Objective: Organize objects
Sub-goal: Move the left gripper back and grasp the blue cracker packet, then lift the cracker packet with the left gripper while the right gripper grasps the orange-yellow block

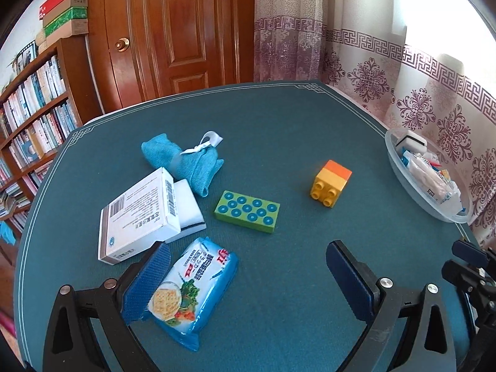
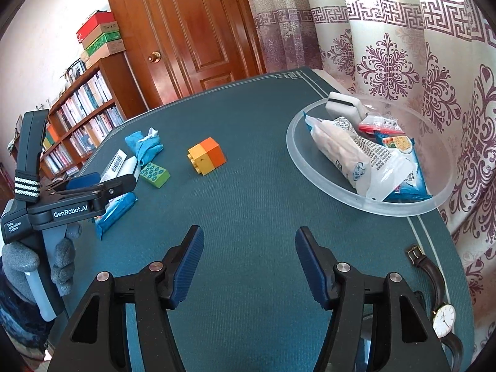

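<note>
Table [image 1: 279, 155]: loose items lie at its left.
Bowl [image 2: 310, 161]: right edge, already holds packets.
Left gripper [image 1: 248, 282]: jaws apart around cracker packet [image 1: 192, 291], not yet pinching; next, close.
Right gripper [image 2: 249, 266]: jaws parted, empty.

The bench [image 1: 279, 142] is teal with a thin white border line. A green block [image 1: 247, 211] bears blue dots; another block [image 1: 331, 183] is yellow and orange. The cloth [image 1: 186, 162] is light blue, the cracker packet [image 1: 192, 291] blue and white, and the curtain [image 2: 403, 62] cream with purple motifs.
</note>
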`<state>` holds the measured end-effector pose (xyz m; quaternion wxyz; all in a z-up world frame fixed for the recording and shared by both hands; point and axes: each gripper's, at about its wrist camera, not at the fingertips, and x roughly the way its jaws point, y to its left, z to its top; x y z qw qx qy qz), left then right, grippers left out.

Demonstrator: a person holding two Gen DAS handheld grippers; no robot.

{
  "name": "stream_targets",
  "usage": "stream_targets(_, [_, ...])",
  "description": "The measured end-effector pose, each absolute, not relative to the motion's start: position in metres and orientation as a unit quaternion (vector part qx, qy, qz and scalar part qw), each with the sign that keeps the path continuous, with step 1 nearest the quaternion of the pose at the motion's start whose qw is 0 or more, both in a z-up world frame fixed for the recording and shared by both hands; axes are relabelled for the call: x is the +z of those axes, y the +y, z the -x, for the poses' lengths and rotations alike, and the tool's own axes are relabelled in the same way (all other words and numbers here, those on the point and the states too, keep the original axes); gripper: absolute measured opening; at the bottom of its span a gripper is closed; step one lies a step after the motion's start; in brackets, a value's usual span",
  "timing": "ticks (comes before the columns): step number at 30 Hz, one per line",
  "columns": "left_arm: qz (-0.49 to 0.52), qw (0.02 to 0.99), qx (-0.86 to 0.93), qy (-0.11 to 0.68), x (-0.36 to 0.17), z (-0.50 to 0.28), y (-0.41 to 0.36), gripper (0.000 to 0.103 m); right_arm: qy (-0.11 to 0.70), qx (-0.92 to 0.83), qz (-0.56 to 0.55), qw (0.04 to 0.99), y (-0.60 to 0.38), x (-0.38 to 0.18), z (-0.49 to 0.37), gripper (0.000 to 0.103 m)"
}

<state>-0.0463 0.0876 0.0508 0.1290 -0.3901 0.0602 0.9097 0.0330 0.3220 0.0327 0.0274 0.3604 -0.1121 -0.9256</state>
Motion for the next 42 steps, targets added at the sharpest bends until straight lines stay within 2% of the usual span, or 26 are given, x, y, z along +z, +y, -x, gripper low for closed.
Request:
stream_targets(13, [0.425,0.088,0.900,0.032,0.019,0.055,0.038,0.102,-0.111,-0.914,-0.389,0.037,0.293,0.015,-0.017,0.066])
stream_targets(21, [0.437,0.105,0.893,0.023,0.011,0.060,0.033,0.102,-0.104,-0.907,-0.405,0.045,0.277,0.008,-0.007,0.066])
stream_targets(24, [0.435,0.107,0.894,0.029,0.010,0.060,0.035,0.096,-0.101,-0.906,-0.408,0.048,0.272,0.006,-0.002,0.066])
stream_targets(30, [0.420,0.116,0.898,0.051,0.011,0.056,0.042,0.077,-0.087,-0.904,-0.414,0.058,0.259,0.005,0.008,0.066])
stream_targets(32, [0.418,0.122,0.898,0.061,0.010,0.054,0.046,0.076,-0.078,-0.904,-0.415,0.063,0.252,0.005,0.013,0.066])
stream_targets(39, [0.407,0.141,0.900,0.066,0.012,0.049,0.049,0.047,-0.062,-0.903,-0.418,0.079,0.236,0.004,0.037,0.066])
stream_targets(42, [0.403,0.150,0.900,0.067,0.013,0.046,0.051,0.044,-0.063,-0.903,-0.416,0.081,0.233,0.005,0.049,0.066])
